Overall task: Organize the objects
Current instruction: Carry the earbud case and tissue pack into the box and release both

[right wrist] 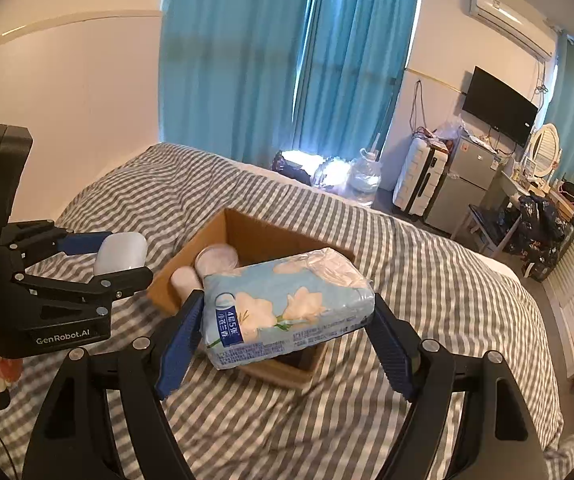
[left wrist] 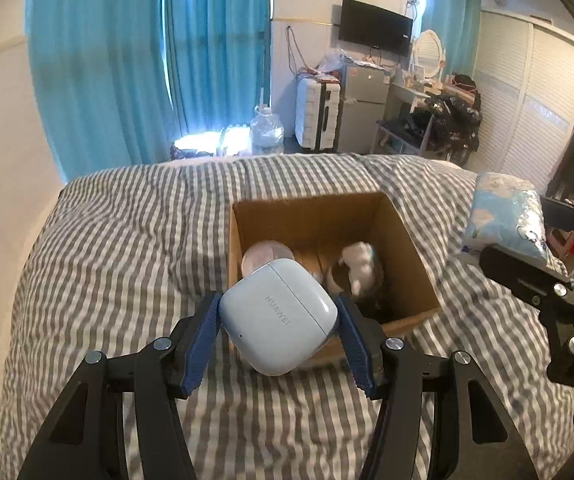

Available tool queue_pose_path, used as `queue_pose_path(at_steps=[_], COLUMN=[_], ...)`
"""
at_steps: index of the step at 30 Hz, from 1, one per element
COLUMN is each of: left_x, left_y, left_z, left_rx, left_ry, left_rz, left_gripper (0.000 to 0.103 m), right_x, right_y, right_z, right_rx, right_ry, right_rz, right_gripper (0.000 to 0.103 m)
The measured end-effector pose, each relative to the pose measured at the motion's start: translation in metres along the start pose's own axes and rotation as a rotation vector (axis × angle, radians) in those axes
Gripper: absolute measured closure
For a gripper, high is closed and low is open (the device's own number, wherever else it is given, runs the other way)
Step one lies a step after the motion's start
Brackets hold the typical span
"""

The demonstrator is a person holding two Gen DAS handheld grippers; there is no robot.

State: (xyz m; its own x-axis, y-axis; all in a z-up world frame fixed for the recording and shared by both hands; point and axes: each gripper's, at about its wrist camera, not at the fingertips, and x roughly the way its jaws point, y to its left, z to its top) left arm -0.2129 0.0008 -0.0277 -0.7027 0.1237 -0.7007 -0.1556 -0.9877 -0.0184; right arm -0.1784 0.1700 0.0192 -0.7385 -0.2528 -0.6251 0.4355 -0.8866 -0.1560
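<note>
Smooth pale-blue plastic earbud case [left wrist: 277, 316] clamped in left gripper [left wrist: 279, 320] over near edge of brown cardboard box [left wrist: 419, 248] on striped bed [left wrist: 119, 240], soft blue floral tissue pack [right wrist: 287, 304] clamped in right gripper [right wrist: 283, 320] above same box; could slip, could collide.

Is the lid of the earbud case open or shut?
Shut. The earbud case, held by the left gripper, shows only a thin closed seam, with no gap.
</note>
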Motion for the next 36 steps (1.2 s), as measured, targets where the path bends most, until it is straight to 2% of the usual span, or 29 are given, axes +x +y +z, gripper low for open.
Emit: queue_pose_path(at_steps=[8, 17, 25, 29, 32, 34, 35, 36], left_x=[0.068, 0.121, 0.149, 0.151, 0.149, 0.144, 0.140, 0.135], left_y=[-0.005, -0.023, -0.022, -0.020, -0.019, -0.018, -0.018, -0.017], left_z=[0.028, 0.019, 0.018, 0.017, 0.017, 0.018, 0.019, 0.020], left_rx=[0.023, 0.054, 0.053, 0.055, 0.047, 0.038, 0.031, 0.027], left_ry=[0.025, 0.076, 0.092, 0.073, 0.074, 0.069, 0.063, 0.056], left_rz=[-0.033, -0.106, -0.101, -0.101, -0.124, -0.134, -0.136, -0.136], left_gripper=[0.044, 0.044, 0.044, 0.044, 0.039, 0.027, 0.020, 0.020], right_x=[0.073, 0.152, 0.180, 0.185, 0.185, 0.179, 0.175, 0.170], right_y=[-0.020, -0.046, -0.050, -0.045, -0.044, -0.045, -0.046, -0.049], right_z=[0.018, 0.023, 0.017, 0.015, 0.013, 0.014, 0.015, 0.016], right_rx=[0.032, 0.135, 0.166, 0.177, 0.191, 0.198, 0.204, 0.216], right_ry=[0.040, 0.132, 0.145, 0.162, 0.162, 0.143, 0.136, 0.127], right_rz=[0.000, 0.001, 0.004, 0.012, 0.012, -0.011, -0.017, -0.020], right_gripper=[0.025, 0.025, 0.024, 0.023, 0.020, 0.011, 0.011, 0.011])
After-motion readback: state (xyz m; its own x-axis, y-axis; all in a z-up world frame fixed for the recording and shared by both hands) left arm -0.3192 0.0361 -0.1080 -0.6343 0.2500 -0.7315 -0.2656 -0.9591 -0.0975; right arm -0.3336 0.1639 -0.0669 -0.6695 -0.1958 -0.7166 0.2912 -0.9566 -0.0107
